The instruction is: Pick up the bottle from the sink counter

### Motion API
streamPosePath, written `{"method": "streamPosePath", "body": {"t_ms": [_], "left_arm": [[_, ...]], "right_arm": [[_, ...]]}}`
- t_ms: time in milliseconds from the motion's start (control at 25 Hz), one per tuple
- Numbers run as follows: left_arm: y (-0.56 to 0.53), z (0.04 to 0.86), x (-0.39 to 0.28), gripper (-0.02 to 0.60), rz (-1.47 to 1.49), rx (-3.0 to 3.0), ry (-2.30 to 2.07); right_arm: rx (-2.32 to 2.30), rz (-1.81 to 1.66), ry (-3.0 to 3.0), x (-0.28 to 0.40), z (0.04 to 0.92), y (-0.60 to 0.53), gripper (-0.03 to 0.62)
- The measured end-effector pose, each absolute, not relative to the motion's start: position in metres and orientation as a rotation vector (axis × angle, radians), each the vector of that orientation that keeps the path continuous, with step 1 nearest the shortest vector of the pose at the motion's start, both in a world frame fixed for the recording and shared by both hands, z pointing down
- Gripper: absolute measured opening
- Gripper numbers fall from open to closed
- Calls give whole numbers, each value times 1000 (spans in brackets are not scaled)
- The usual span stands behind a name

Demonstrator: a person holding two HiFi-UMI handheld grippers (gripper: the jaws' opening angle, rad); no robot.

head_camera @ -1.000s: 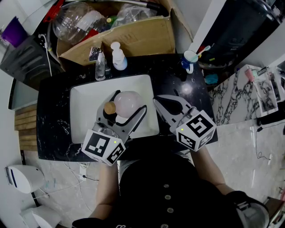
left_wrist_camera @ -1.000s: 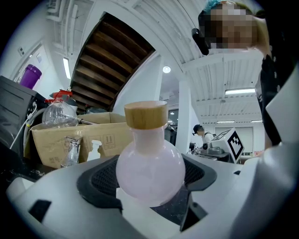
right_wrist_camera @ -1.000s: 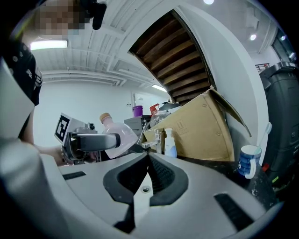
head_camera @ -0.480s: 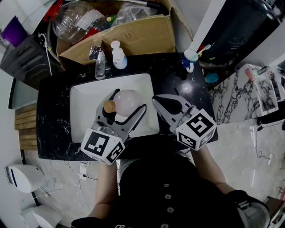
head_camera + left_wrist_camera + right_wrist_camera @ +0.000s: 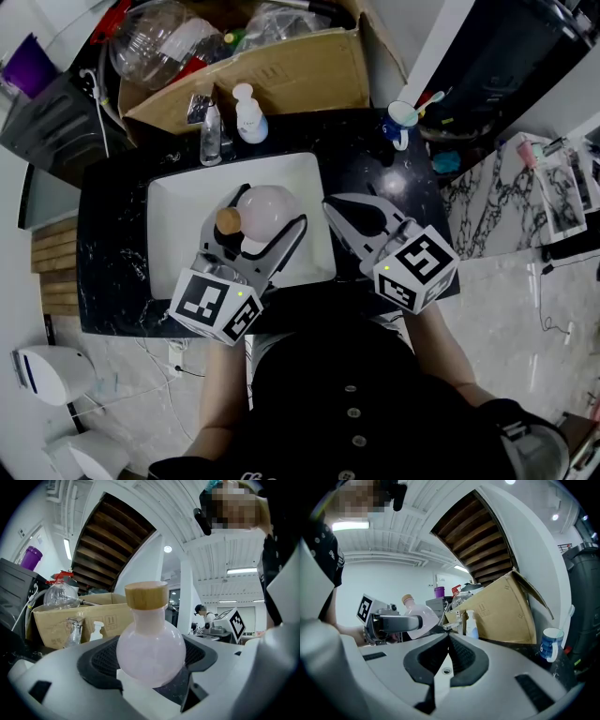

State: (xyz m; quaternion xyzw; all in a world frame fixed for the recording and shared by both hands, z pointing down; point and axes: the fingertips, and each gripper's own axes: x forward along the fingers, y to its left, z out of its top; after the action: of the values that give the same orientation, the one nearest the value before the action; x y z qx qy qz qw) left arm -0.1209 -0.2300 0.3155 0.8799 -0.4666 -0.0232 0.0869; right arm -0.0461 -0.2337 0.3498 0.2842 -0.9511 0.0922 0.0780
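A round pale-pink bottle with a wooden cap hangs above the white sink basin. My left gripper is shut on its belly, one jaw on each side. In the left gripper view the bottle stands upright between the dark pads, cap on top. My right gripper is to the right over the basin's edge, its jaws shut with nothing between them. The right gripper view shows the closed pads and, further left, the held bottle.
At the back of the black counter stand a chrome faucet and a white pump bottle. A blue mug sits at the back right. A cardboard box with plastic bottles stands behind the counter.
Almost nothing differs. The left gripper keeps the bottle over the basin, and both grippers have shifted only a few pixels.
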Motion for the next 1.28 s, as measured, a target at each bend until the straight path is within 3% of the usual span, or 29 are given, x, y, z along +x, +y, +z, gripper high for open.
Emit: {"method": "streamPosePath", "body": {"t_ms": [1280], "left_arm": [[-232, 321, -118, 394, -9, 2629, -1382]], "right_arm": [[868, 294, -2857, -43, 350, -233, 0]]}}
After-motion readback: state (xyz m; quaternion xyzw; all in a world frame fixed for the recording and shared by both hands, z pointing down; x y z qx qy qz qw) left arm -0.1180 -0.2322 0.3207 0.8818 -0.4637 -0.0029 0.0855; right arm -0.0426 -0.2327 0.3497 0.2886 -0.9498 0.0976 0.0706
